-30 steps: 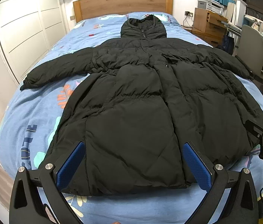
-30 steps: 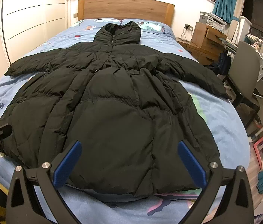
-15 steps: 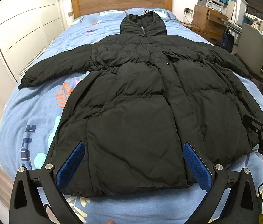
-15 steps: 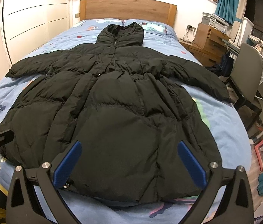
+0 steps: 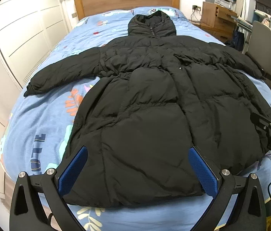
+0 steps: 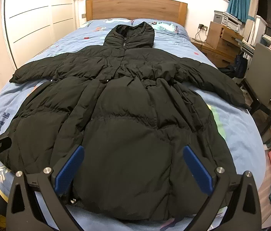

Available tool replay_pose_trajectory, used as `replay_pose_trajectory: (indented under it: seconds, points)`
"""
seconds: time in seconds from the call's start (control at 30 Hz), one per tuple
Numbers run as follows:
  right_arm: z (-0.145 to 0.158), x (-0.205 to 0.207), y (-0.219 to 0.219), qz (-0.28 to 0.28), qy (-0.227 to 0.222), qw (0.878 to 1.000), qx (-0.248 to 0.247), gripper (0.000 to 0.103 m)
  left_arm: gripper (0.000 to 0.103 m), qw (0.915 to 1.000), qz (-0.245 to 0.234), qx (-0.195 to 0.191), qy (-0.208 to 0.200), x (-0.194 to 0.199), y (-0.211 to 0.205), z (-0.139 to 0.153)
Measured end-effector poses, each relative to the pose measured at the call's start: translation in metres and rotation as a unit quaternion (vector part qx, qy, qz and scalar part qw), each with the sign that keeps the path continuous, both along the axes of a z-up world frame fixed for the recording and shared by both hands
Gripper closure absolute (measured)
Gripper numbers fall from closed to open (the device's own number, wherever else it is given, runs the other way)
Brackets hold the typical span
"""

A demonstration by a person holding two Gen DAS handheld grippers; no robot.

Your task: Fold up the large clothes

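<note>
The coat (image 5: 154,119) lies spread flat, front side up, on the bed (image 5: 39,119), and as far as these views show no fold has been made in it yet. Its hood (image 6: 129,36) points toward 12 o'clock, close to the headboard (image 6: 135,6), and the hem runs along the foot of the bed at 6 o'clock. One sleeve (image 5: 62,73) stretches out toward 9 o'clock and the other sleeve (image 6: 218,80) toward 3 o'clock, reaching almost to the chair (image 6: 264,71) beside the bed. The front looks closed, the quilted panels are smooth enough, and nothing is tucked under. The left hand-held gripper (image 5: 138,173) hangs over the hem on the 7 o'clock side with its blue pads wide apart and nothing between them; the right hand-held gripper (image 6: 133,170) hangs over the hem on the 5 o'clock side, equally wide and empty. Neither appears to touch the cloth. I judge the task to be at its very start: the laying-out is done, while bringing the sleeves in over the body, folding the sides inward and doubling the length from hem to hood all remain.
</note>
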State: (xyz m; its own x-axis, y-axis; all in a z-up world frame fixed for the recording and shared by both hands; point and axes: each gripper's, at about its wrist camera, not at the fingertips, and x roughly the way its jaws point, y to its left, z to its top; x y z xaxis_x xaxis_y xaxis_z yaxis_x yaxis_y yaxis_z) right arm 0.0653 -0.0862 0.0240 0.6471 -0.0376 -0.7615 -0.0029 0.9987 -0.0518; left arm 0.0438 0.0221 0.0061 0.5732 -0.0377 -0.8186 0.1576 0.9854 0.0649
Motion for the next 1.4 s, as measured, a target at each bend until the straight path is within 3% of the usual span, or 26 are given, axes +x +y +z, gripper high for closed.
replay_pose_trajectory:
  seconds: [0.17,0.27,0.47,0.67,0.77,0.8,0.97,1.1,1.17,1.23,1.27,1.33,1.4]
  points:
    - [0.005,0.013,-0.009,-0.004,-0.006,1.0,-0.007,0.0,0.001,0.9987,0.043,-0.022,0.015,0.029,0.05,0.011]
    - [0.009,0.027,-0.018,-0.012,-0.009,1.0,-0.007,0.0,0.001,0.9966,0.081,-0.015,0.006,0.054,0.094,0.02]
    - [0.016,0.061,-0.03,-0.03,-0.014,0.999,-0.01,0.0,0.001,0.9839,0.175,-0.036,0.005,0.112,0.198,0.025]
    - [0.022,0.102,-0.035,-0.05,-0.018,0.998,-0.015,0.0,0.002,0.9563,0.263,-0.127,0.006,0.179,0.299,0.002]
    - [0.024,0.118,-0.038,-0.061,-0.019,0.998,-0.019,0.0,0.005,0.9384,0.299,-0.173,0.009,0.207,0.335,-0.017]
    - [0.024,0.125,-0.04,-0.066,-0.019,0.997,-0.022,0.0,0.006,0.9289,0.315,-0.195,0.01,0.218,0.349,-0.027]
    - [0.02,0.147,-0.046,-0.085,-0.011,0.996,-0.034,0.0,0.009,0.8909,0.364,-0.271,0.024,0.257,0.384,-0.068]
    - [0.013,0.159,-0.045,-0.095,-0.004,0.995,-0.043,0.0,0.014,0.868,0.379,-0.32,0.025,0.276,0.396,-0.089]
    - [0.011,0.163,-0.045,-0.096,-0.001,0.994,-0.047,0.0,0.023,0.8652,0.376,-0.331,0.022,0.282,0.395,-0.092]
    - [0.01,0.166,-0.044,-0.096,0.001,0.994,-0.048,0.0,0.048,0.8654,0.369,-0.339,0.019,0.289,0.394,-0.091]
    - [0.009,0.166,-0.042,-0.095,0.001,0.994,-0.048,0.0,0.054,0.8656,0.365,-0.342,0.019,0.292,0.393,-0.091]
    - [0.008,0.167,-0.039,-0.091,0.001,0.995,-0.05,0.0,0.078,0.8639,0.359,-0.353,0.013,0.293,0.399,-0.09]
    - [0.008,0.167,-0.036,-0.087,0.001,0.995,-0.051,0.0,0.086,0.8612,0.355,-0.363,0.006,0.291,0.402,-0.088]
